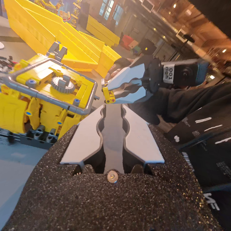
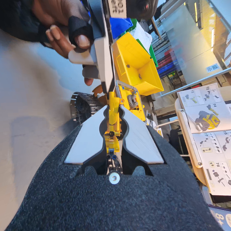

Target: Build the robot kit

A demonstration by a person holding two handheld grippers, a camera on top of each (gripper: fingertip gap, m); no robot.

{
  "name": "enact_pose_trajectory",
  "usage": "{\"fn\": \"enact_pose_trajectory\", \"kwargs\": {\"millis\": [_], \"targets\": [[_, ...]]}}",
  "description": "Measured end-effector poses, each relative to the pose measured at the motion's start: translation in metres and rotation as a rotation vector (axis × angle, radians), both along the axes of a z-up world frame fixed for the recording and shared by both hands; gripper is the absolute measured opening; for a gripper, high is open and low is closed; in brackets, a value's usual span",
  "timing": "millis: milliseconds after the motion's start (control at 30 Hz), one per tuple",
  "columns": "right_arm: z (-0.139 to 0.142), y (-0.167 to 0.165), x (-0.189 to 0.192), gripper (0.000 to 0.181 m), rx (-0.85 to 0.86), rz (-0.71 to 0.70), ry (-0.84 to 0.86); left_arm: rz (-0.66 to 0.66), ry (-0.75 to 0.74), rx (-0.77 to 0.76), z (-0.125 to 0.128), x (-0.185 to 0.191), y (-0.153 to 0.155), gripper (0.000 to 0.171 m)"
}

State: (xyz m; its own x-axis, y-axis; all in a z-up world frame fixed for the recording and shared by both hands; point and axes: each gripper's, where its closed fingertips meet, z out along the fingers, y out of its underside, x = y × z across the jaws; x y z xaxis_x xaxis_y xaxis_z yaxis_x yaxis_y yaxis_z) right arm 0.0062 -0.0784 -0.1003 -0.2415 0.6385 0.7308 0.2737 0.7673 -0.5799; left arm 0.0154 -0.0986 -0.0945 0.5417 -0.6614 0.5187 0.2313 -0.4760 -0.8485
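My left gripper point(image 1: 113, 106) is open and empty, with grey table showing between its fingers. It points at my right gripper point(image 1: 111, 95), which is shut on a small yellow brick assembly point(image 1: 107, 93) just beyond my left fingertips. In the right wrist view, the yellow assembly point(image 2: 113, 118) runs lengthwise between the right gripper's point(image 2: 113, 106) fingers. The left gripper point(image 2: 108, 91) comes down from above, held by a hand point(image 2: 60, 40), and its tips are close to the assembly's far end. A yellow tracked brick vehicle point(image 1: 50, 90) with a grey gear point(image 1: 62, 85) on top stands to the left.
Yellow storage bins point(image 1: 70, 41) stand behind the vehicle, and one point(image 2: 136, 66) also shows in the right wrist view. An open instruction booklet point(image 2: 206, 125) rests on a stand at the right. Loose dark parts point(image 1: 6, 63) lie at the far left. A dark sleeve point(image 1: 187, 106) fills the right. Less than 4 cm separates the two grippers' tips.
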Motion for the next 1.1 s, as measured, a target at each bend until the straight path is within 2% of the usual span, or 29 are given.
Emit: {"fn": "enact_pose_trajectory", "kwargs": {"millis": [233,333,400,467,633,867,1000,1033,1100], "targets": [[0.002,0.002,0.003,0.014,0.087,0.020,-0.075,0.060,0.542,0.305,0.009,-0.019,-0.001,0.029],[-0.001,0.000,0.001,0.014,0.119,0.019,-0.086,0.043,0.785,0.434,0.003,-0.017,0.003,0.037],[-0.004,0.000,0.000,0.014,0.122,0.016,-0.093,0.003,0.887,0.487,-0.003,-0.012,0.004,0.040],[-0.007,-0.001,0.000,0.014,0.124,0.015,-0.107,-0.032,0.937,0.518,-0.007,-0.005,0.006,0.041],[-0.009,0.002,-0.002,0.014,0.147,-0.024,-0.116,-0.012,1.068,0.600,-0.011,-0.004,0.015,0.023],[-0.010,0.003,-0.006,0.014,0.192,-0.036,-0.065,0.049,1.170,0.685,-0.011,-0.011,0.016,0.021],[-0.012,0.007,-0.006,0.014,0.288,-0.063,-0.060,0.052,1.239,0.665,-0.022,-0.014,0.018,0.019],[-0.013,0.008,-0.006,0.014,0.321,-0.071,-0.063,0.046,1.246,0.645,-0.026,-0.014,0.018,0.023],[-0.014,0.009,-0.006,0.014,0.361,-0.086,-0.063,0.064,1.150,0.626,-0.020,-0.011,0.015,0.022]]}}
